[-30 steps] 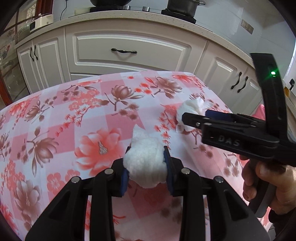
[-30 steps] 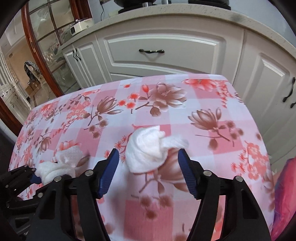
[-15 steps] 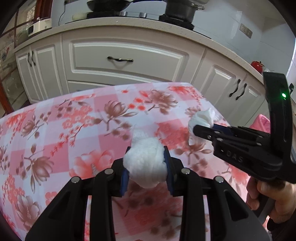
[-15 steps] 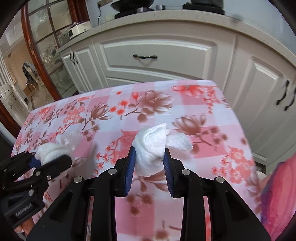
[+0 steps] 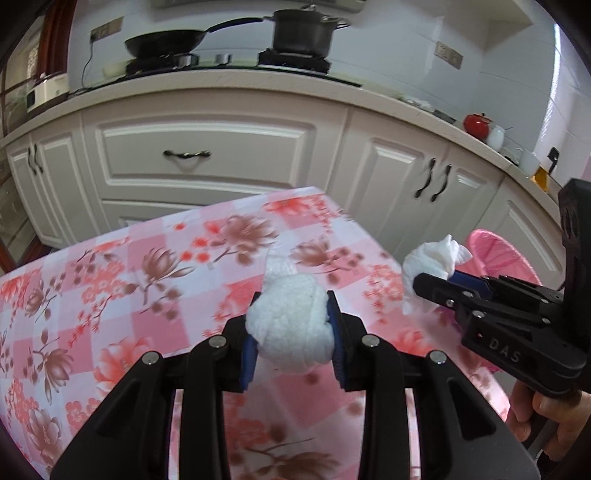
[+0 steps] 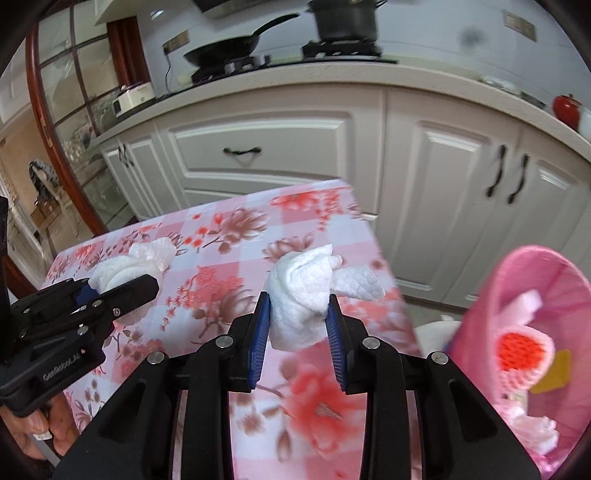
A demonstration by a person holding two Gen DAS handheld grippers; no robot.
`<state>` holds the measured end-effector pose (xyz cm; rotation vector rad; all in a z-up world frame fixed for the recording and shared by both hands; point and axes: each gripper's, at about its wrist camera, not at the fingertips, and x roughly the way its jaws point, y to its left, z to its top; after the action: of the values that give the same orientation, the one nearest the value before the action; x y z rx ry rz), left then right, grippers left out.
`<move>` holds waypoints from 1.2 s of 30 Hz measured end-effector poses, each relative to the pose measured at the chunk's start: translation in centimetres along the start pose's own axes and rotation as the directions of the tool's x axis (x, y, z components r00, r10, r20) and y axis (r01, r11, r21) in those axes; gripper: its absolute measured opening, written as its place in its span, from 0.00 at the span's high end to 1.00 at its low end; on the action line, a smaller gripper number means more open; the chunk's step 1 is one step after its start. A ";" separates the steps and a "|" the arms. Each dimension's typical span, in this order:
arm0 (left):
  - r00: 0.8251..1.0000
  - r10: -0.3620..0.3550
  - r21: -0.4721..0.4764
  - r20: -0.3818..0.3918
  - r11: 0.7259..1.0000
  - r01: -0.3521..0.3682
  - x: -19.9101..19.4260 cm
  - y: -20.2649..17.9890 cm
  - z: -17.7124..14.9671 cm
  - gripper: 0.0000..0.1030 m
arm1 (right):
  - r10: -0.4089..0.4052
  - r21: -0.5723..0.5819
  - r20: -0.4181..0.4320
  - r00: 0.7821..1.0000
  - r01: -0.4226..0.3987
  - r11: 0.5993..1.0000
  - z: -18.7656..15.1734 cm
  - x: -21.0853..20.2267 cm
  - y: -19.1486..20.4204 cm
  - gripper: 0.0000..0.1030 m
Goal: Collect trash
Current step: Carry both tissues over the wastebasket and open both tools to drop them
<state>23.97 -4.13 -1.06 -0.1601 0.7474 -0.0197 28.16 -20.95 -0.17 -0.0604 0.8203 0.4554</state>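
My left gripper (image 5: 291,328) is shut on a crumpled white tissue wad (image 5: 290,325) and holds it above the pink floral tablecloth (image 5: 147,266). My right gripper (image 6: 298,321) is shut on a second white tissue wad (image 6: 303,291), lifted above the table's right edge. In the left wrist view the right gripper (image 5: 424,282) shows at the right with its tissue (image 5: 432,258). In the right wrist view the left gripper (image 6: 122,286) shows at the left with its tissue (image 6: 129,266). A pink trash bin (image 6: 528,280) stands to the right of the table, with trash inside.
White kitchen cabinets (image 5: 207,155) and a counter with a pan (image 5: 166,40) and a pot (image 5: 301,31) stand behind the table. A red apple-shaped object (image 5: 476,125) sits on the counter at right. The bin's rim also shows in the left wrist view (image 5: 491,243).
The right gripper has shut on its tissue and lifted it. Both grippers have risen and moved right toward the table edge, bringing the pink bin into view.
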 end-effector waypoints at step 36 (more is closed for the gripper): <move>0.930 -0.359 0.239 -0.076 0.899 0.366 2.1 -26.3 4.0 0.65 | -0.298 0.231 0.116 0.947 0.266 0.936 -2.4 -13.5 -21.4 0.64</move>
<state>29.25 -29.75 4.36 -0.0560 0.7304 -0.4727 27.41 -45.71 5.25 0.0537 0.6944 0.0961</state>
